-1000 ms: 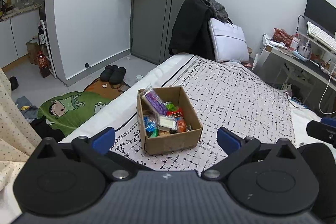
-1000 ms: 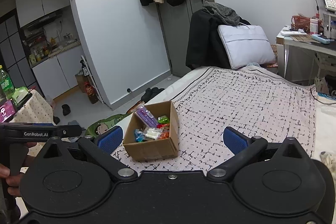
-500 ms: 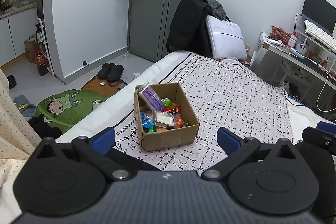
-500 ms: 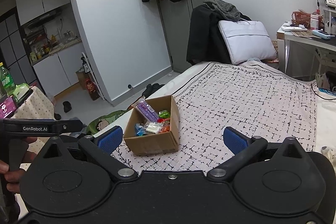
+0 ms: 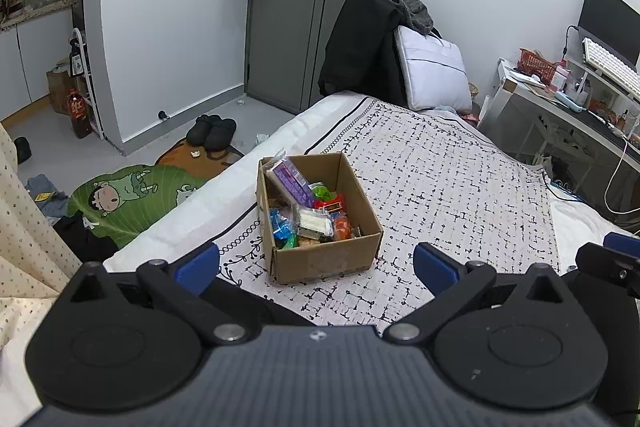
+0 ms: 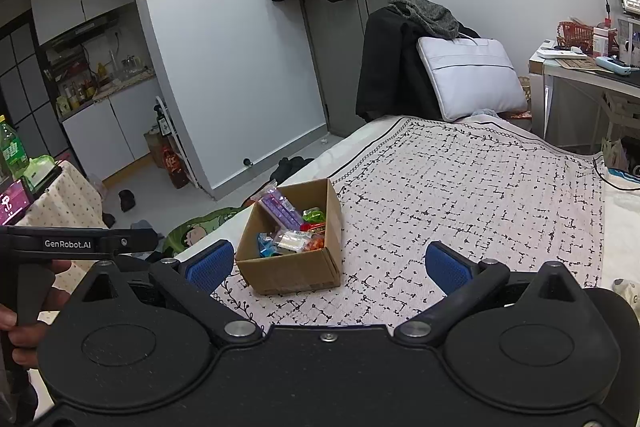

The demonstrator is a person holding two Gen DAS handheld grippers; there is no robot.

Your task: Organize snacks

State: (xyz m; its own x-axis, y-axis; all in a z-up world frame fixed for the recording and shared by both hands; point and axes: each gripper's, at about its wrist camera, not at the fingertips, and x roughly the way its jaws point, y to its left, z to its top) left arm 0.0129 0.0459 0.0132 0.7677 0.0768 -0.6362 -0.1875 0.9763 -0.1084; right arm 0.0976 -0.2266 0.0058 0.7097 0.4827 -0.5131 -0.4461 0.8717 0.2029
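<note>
Left wrist view: the left gripper (image 5: 316,263) hangs above the patterned bedspread (image 5: 440,187), its blue pads spread wide with nothing between them. Just ahead stands the cardboard box (image 5: 320,219), packed with snacks (image 5: 308,215) in mixed wrappers.

Right wrist view: the right gripper (image 6: 328,261) is likewise spread wide, touching nothing. The box (image 6: 292,239) sits left of centre on the bedspread (image 6: 480,195); a hand (image 6: 24,315) grips the other tool's handle at the left edge.

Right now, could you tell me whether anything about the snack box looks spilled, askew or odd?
Nothing spilled. The cardboard box sits upright on the bedspread, snacks jumbled inside; a purple packet leans tilted above the rim.
</note>
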